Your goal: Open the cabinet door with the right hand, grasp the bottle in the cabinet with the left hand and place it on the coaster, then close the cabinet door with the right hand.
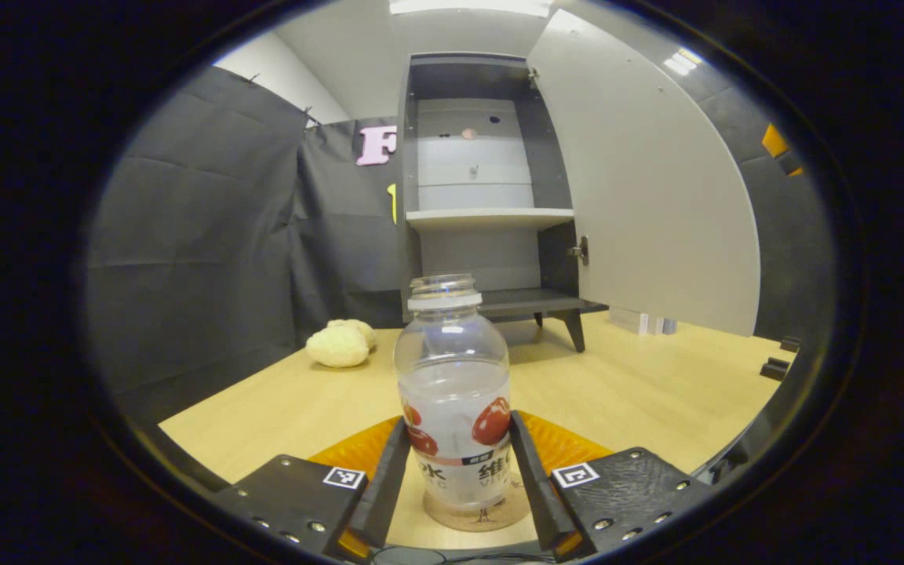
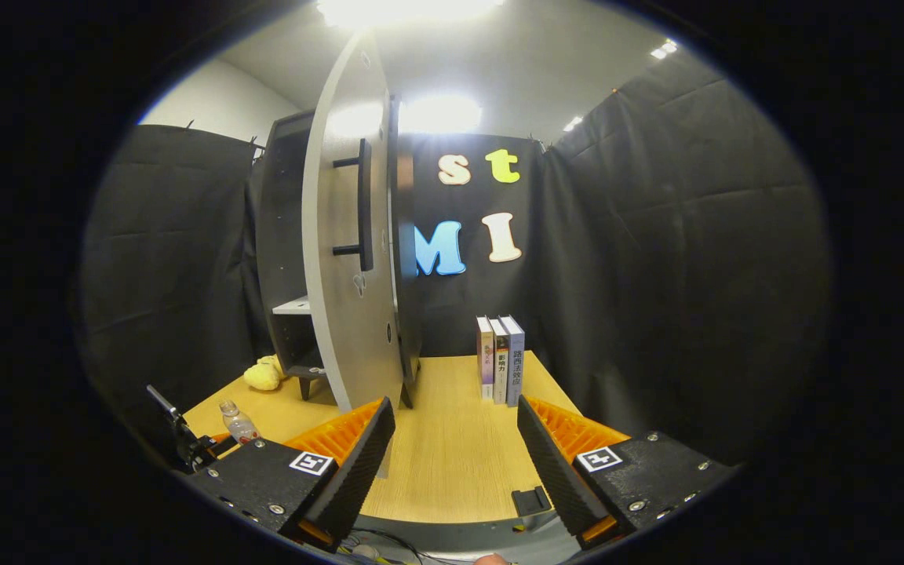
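Left gripper view: left hand-held gripper point(image 1: 457, 471) pinches the capless bottle point(image 1: 456, 392), base down on the coaster point(image 1: 468, 514) on the tabletop point(image 1: 640, 384). Spread the fingers straight, no tilt. Label shows red fruit; characters only partly legible.

Right gripper view: right hand-held gripper point(image 2: 456, 455) spread, empty, facing the open cabinet door point(image 2: 350, 259); push near the handle point(image 2: 362, 204). Three books' point(image 2: 501, 359) spine writing too small.

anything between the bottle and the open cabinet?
No: in the left gripper view, only bare tabletop lies between the bottle and the cabinet.
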{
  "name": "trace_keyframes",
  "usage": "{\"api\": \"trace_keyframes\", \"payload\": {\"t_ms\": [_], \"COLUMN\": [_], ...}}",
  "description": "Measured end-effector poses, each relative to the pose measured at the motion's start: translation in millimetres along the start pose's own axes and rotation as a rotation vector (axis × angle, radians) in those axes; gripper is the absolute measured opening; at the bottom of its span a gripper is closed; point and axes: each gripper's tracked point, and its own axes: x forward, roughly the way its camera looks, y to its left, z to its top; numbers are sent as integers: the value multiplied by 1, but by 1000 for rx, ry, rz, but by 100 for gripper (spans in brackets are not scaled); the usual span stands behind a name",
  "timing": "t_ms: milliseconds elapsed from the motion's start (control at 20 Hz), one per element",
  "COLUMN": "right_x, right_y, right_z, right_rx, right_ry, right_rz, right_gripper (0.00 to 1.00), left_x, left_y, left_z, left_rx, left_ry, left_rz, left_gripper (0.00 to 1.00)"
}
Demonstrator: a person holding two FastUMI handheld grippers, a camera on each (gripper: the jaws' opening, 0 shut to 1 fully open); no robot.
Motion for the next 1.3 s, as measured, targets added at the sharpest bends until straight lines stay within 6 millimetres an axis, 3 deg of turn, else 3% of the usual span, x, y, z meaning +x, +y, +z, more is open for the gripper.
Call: {"api": "trace_keyframes", "payload": {"t_ms": [250,300,350,400,450,600,800,1000,1200,1300], "right_x": [7,8,9,10,11,9,16,30,45,53], "right_y": [4,6,8,10,11,10,-1,-10,-11,-20], "right_z": [-5,-4,-3,-3,-1,10,38,74,108,122], "right_rx": [-3,-1,1,2,4,6,9,45,62,42], "right_ry": [15,14,13,12,8,-9,-50,-117,-172,-187], "right_rz": [3,7,12,17,22,24,0,-34,-84,-149], "right_gripper": [96,96,96,96,97,97,96,96,96,96], "left_x": [-15,-15,-18,-18,-20,-32,-62,-99,-116,-122], "left_y": [-8,-7,-5,-4,-2,0,-2,9,46,79], "left_z": [-1,0,2,4,9,30,78,134,183,207], "left_rx": [23,18,20,31,43,62,63,18,-20,-22], "left_ry": [7,12,20,24,27,20,-2,-28,-35,-54], "left_rz": [-8,-5,4,14,19,17,14,18,66,115], "left_gripper": [71,77,73,86,81,81,80,80,81,80]}}
